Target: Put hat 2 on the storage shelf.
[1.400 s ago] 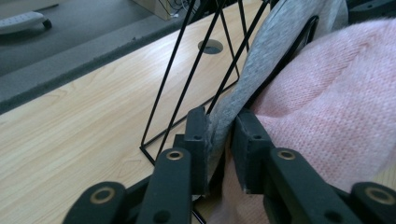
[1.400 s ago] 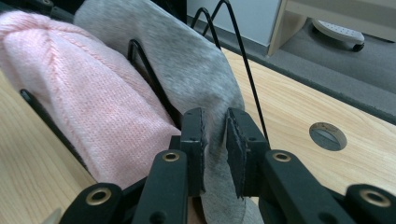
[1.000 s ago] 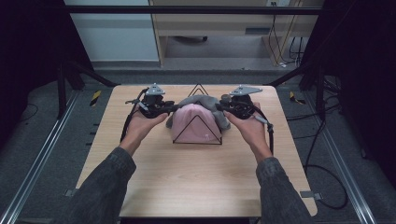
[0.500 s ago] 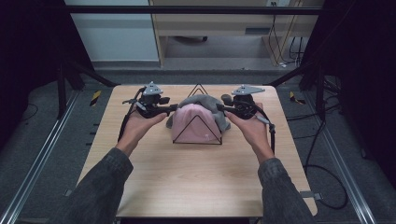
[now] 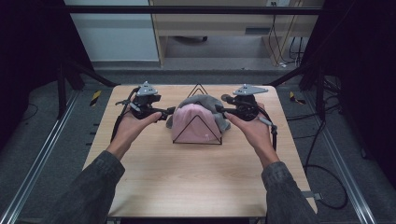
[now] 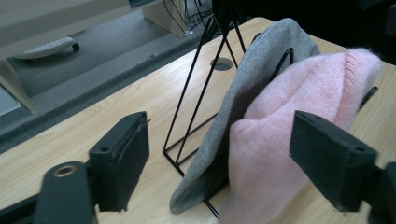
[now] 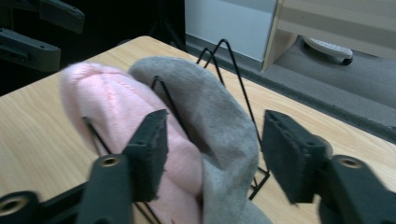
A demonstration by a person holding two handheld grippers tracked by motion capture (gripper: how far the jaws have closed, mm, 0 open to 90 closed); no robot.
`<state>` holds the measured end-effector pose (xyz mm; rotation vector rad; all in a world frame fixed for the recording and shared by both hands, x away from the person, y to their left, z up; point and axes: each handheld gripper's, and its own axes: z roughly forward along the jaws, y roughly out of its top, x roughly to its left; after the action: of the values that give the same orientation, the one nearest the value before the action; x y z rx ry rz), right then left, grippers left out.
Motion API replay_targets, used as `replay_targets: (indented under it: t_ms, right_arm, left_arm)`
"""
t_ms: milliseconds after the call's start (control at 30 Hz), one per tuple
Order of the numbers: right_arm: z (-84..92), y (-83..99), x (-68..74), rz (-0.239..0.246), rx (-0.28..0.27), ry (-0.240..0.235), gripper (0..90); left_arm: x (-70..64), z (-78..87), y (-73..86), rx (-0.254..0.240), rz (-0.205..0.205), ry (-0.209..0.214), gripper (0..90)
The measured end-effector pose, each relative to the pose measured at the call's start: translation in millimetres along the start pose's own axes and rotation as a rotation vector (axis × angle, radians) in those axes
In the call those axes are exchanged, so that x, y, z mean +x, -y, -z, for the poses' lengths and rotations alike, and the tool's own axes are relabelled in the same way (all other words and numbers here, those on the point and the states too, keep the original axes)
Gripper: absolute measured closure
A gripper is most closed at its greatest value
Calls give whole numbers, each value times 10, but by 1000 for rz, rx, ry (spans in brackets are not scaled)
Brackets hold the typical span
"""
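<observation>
While your left gripper [image 5: 169, 112] and right gripper [image 5: 219, 110] are opening, holding nothing, they are flanking the fuzzy pink knit hat [image 5: 194, 122] and grey knit hat [image 5: 201, 100] on the black wire rack [image 5: 198, 87].

Pink hat [image 5: 194, 125], grey hat [image 5: 205, 101] draped over rack [image 5: 198, 87]

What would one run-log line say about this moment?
left claw: just opened, off hats | right claw: just opened, off hats | pink hat, grey hat: draped on wire rack

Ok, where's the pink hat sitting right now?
In the high view the pink hat hangs on the black wire rack mid-table, in front of the grey hat, between the left gripper and the right gripper.
</observation>
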<state>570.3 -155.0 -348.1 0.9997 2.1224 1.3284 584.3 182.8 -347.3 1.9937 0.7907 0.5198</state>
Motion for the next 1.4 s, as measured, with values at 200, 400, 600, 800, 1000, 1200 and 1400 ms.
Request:
replay_targets:
  t_ms: [200,400,600,800,1000,1200,1400]
  right_arm:
    - [133,-37,122,-2,3,9,212]
    - [318,-17,234,1,-10,16,130]
    - [479,152,324,20,6,19,100]
    - [569,412,287,10,39,41,93]
    - [622,653,221,-16,74,58,91]
    - [647,906,177,-37,120,61,93]
    - [612,1148,190,-44,186,52,94]
  left_arm:
    - [-118,159,38,-6,-10,37,105]
    - [-236,342,186,-18,-22,75,56]
    - [-302,457,424,5,-20,99,44]
    - [-339,484,622,49,-25,107,46]
    - [-403,505,809,104,-59,108,49]
    - [-434,504,1011,154,-78,125,60]
    - [-427,472,1230,210,-70,137,61]
